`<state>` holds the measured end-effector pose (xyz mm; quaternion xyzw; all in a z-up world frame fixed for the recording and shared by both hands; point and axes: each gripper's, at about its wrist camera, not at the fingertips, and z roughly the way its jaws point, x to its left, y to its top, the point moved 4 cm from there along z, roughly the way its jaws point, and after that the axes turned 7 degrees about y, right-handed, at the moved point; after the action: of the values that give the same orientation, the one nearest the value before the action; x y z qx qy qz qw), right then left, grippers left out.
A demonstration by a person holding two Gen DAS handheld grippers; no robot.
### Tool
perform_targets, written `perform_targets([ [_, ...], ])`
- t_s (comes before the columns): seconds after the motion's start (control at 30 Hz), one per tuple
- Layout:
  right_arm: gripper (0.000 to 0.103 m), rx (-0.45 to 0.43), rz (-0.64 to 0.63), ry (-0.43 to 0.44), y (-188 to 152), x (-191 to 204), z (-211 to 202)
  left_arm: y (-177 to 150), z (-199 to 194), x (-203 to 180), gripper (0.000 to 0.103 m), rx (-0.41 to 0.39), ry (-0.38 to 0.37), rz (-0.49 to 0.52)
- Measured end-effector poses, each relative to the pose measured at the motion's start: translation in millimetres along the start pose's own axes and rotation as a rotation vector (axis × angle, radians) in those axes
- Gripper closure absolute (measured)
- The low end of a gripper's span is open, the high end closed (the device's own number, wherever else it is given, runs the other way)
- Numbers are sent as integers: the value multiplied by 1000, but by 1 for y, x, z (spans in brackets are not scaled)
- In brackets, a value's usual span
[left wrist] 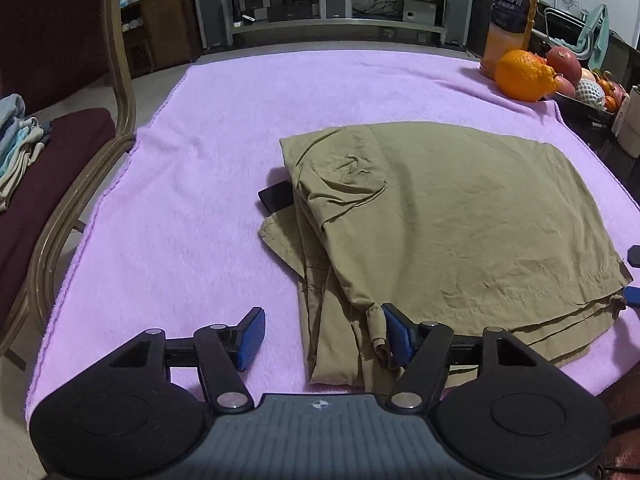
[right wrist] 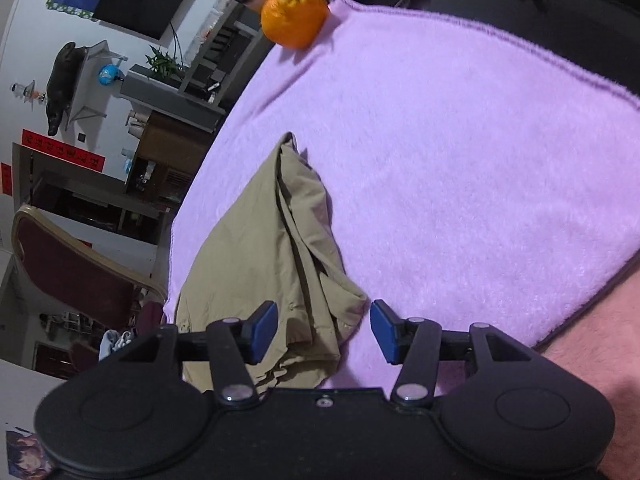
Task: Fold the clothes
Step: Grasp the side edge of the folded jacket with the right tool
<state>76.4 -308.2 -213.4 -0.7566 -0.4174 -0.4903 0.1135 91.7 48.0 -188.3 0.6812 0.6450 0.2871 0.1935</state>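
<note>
Left gripper (left wrist: 324, 336) low over the lilac fleece blanket (left wrist: 208, 168), jaws spread; its right blue pad touches the near left hem of the folded khaki garment (left wrist: 440, 216), the left pad sits over bare blanket, nothing pinched. Right gripper (right wrist: 324, 332) spread too, rolled view; the garment's near corner lies between its pads, touching neither. Garment lies centre-right on the blanket, folded into a rough rectangle. Dark flat object (left wrist: 276, 196) pokes out from under its left edge. Far right corner: orange (left wrist: 524, 76), tall bottle of orange drink (left wrist: 510, 12) with a dark label, print unreadable, fruit tray (left wrist: 588, 92) just beyond. Maroon chair (left wrist: 52, 152) left of the table, folded pale cloths (left wrist: 16, 136) on its seat. Red banner (right wrist: 64, 150) on the wall, characters too small to read.
</note>
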Motion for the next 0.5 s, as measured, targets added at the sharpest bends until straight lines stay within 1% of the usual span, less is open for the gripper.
perform_targets([
  [0.1, 51, 1, -21, 17, 5, 2, 9, 0, -1, -2, 37, -9, 7, 14],
  [0.2, 44, -3, -57, 41, 9, 7, 17, 0, -2, -2, 37, -8, 3, 9],
  [0.27, 44, -2, -72, 58, 11, 10, 22, -1, -2, 0, 37, -9, 1, 7],
  [0.3, 46, 13, -59, 71, 10, 9, 23, -1, -2, 0, 37, -9, -1, 6],
  [0.33, 56, 30, -44, 84, 8, 9, 23, -1, -2, 1, 36, -9, -3, 5],
  [0.37, 59, 53, -14, 105, 6, 7, 25, -1, -1, 1, 36, -9, -5, 2],
  [0.5, 60, 90, 144, 256, 0, 0, 18, -2, 1, 6, 33, 0, -19, -26],
])
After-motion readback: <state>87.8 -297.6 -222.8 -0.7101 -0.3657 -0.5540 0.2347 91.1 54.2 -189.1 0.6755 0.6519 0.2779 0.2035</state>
